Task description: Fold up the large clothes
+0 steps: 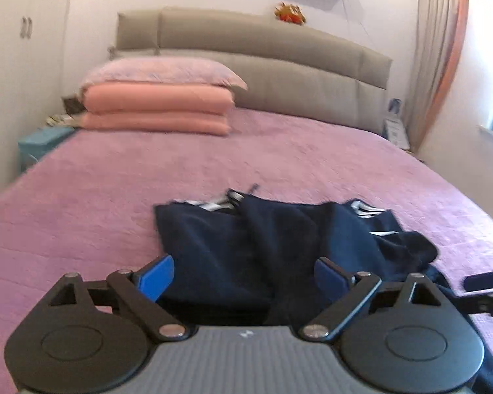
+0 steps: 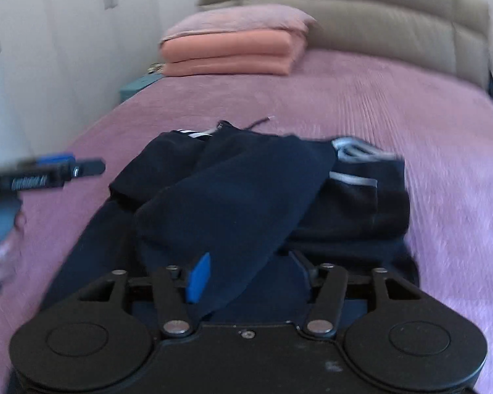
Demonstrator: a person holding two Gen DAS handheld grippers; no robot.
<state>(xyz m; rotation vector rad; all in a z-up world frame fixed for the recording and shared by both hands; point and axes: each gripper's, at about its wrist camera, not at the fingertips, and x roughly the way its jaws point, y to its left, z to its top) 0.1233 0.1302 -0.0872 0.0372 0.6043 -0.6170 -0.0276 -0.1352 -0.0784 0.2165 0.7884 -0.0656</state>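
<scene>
The garment lies bunched on the bed near its foot edge. At the head-left corner, 1 pillow sits on 2 folded blankets, before the headboard. A box stands beside the bed's left edge.

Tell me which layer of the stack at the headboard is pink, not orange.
The top one, the pink pillow. It lies over the two orange folded blankets.

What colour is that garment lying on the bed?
Dark navy garment with white stripes at its trim, on the pink-purple bedspread. The right wrist view shows it best.
</scene>
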